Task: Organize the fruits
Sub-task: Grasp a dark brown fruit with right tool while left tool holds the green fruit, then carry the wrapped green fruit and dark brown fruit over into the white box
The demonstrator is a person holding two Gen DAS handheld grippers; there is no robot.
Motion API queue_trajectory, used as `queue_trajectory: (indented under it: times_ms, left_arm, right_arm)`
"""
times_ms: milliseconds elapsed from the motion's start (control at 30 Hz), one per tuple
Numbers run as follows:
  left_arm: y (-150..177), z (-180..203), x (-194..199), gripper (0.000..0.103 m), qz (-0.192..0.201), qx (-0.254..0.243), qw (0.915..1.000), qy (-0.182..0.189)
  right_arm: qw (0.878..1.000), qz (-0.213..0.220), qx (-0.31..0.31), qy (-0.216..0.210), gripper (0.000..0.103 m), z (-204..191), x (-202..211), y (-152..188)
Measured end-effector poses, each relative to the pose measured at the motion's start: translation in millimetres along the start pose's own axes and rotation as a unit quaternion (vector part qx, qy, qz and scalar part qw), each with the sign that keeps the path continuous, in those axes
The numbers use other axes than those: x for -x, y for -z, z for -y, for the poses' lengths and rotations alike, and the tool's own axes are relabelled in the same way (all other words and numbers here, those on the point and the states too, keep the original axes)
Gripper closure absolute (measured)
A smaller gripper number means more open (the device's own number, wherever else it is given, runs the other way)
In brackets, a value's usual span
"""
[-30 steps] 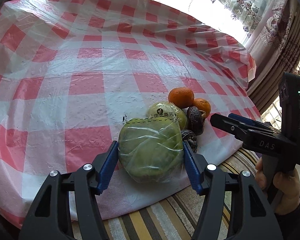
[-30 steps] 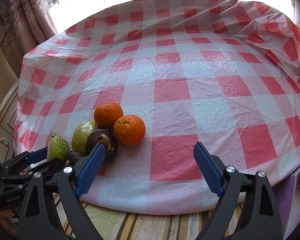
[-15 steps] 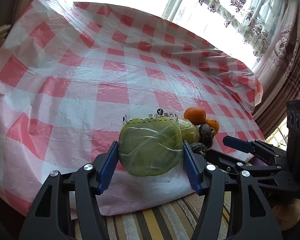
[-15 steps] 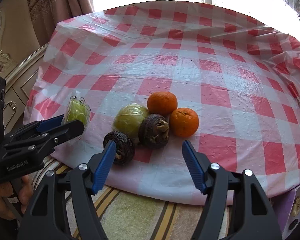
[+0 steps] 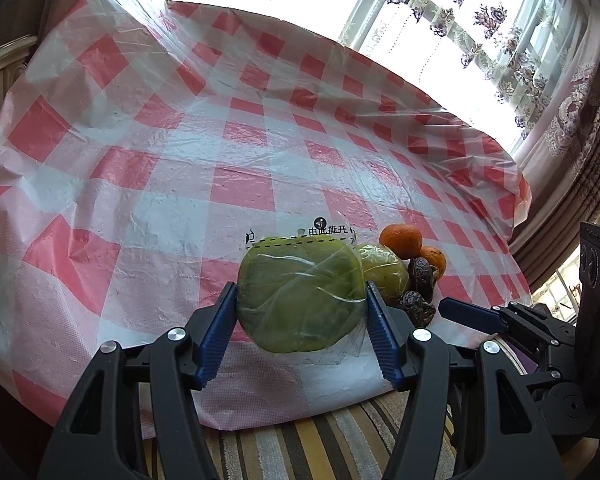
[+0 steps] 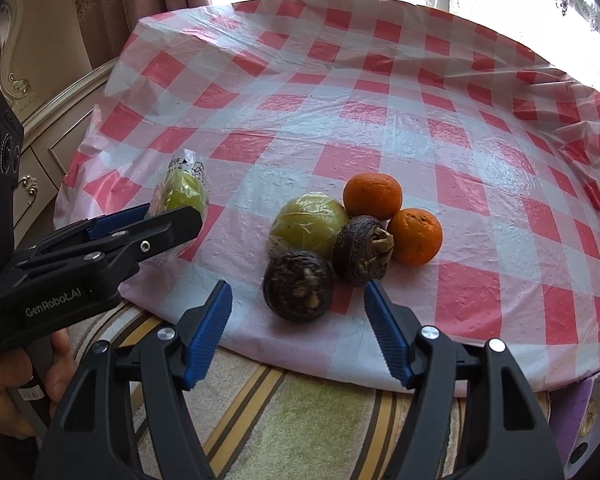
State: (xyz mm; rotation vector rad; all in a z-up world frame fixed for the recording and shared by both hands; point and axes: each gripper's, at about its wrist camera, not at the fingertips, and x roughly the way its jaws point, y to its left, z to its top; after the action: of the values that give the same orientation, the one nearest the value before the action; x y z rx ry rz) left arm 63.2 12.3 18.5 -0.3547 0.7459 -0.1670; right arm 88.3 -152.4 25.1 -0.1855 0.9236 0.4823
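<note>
Compared with a second ago: right gripper (image 6: 298, 336) swung from the bare cloth over to the fruit pile, jaws just been closing from wide to about half, nothing pinched between them yet. Left gripper (image 5: 300, 340) carried a little away from the pile, grip unchanged.

Now, in the left wrist view: pads pressed on both sides of the wrapped green fruit (image 5: 300, 296), held clear above the near edge of the tablecloth (image 5: 180, 184). Thin clear film around it, with a printed tear line on top.

In the right wrist view: jaws spread, empty, pointing down at the nearer dark fruit (image 6: 299, 286), which lies just ahead of the blue tips and roughly between their lines. Second dark fruit (image 6: 362, 249) touching it behind, second green fruit (image 6: 308, 226) also in film to the left of that, two oranges (image 6: 373, 196) (image 6: 415, 236) at the back right. All five packed close together near the table edge.

Progress, as a judgement: early. Only one fruit lifted from the group, not yet put down anywhere; no bowl, tray or sorted rows visible, so final place cannot be told. Remaining: set down the held one, then pick the other five one by one, probably the nearer dark fruit first.
</note>
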Motion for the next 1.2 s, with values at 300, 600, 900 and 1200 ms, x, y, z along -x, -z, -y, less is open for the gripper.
queue_trajectory:
  times_ms: [300, 600, 900, 1200]
  left_arm:
    - [1, 0, 0, 0.044, -0.001, -0.003, 1.0, -0.001]
    - [1, 1, 0, 0.044, -0.001, -0.004, 1.0, -0.001]
    - [-1, 11, 5, 0.044, 0.011, -0.028, 0.9994, -0.018]
    - [-8, 36, 10, 0.044, 0.016, -0.065, 0.9976, -0.018]
  right_arm:
    - [1.0, -0.023, -0.01, 0.015, 0.047, 0, -13, -2]
    - [1.0, -0.023, 0.006, 0.012, 0.064, -8, -15, -3]
    - [1.0, 0.001, -0.016, 0.001, 0.064, 2, 4, 2]
    - [0.997, 0.019, -0.07, -0.005, 0.064, 41, 27, 10]
